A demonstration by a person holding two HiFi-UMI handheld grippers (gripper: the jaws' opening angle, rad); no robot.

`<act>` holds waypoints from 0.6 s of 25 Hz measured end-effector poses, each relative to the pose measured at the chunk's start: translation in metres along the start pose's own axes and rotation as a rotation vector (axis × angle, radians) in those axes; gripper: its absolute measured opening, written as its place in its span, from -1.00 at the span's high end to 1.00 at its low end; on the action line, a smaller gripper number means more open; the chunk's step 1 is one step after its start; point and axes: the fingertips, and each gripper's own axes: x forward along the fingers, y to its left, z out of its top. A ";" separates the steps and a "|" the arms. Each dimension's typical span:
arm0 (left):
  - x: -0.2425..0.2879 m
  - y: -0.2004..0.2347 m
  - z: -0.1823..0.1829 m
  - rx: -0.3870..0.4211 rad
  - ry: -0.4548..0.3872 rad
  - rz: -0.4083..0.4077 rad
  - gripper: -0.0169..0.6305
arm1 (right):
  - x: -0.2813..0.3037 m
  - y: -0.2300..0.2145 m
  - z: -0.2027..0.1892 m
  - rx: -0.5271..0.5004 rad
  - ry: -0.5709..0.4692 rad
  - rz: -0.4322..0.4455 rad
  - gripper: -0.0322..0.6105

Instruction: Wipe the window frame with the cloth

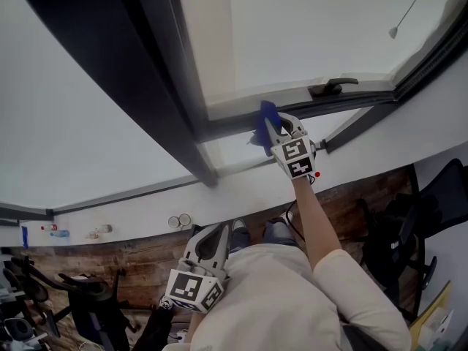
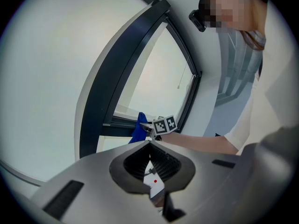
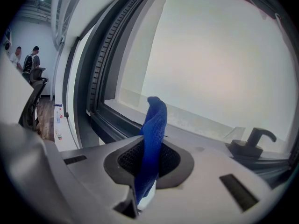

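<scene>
Your right tongs (image 1: 271, 127) carry a marker cube (image 1: 296, 158) printed with black-and-white squares. That pattern is the only print that can be read. The labels on the small bottles (image 1: 57, 233) on the sill far off to the left of your left tongs are too small to make out.

The right tongs are closed on the blue cloth (image 3: 152, 143), which is pinched between the two jaws. Its free end stands up past the tips. In the head view the cloth (image 1: 265, 118) lies against the dark horizontal bar of the window frame (image 1: 227, 126). The window handle (image 1: 333, 87) is farther along to the tongs' right.

Your left tongs (image 2: 150, 158) are closed with their tips together and nothing between them. You hold them low by your body, well apart from the frame.
</scene>
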 end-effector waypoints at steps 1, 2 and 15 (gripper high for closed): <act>0.000 0.000 0.000 0.000 0.000 -0.001 0.92 | 0.000 0.000 0.000 0.001 -0.001 0.000 0.76; 0.001 -0.001 0.000 0.000 0.000 -0.002 0.92 | 0.000 0.000 0.000 0.002 -0.002 0.000 0.76; 0.005 -0.001 0.002 -0.001 0.003 -0.009 0.92 | -0.001 0.001 0.003 0.006 -0.007 -0.001 0.76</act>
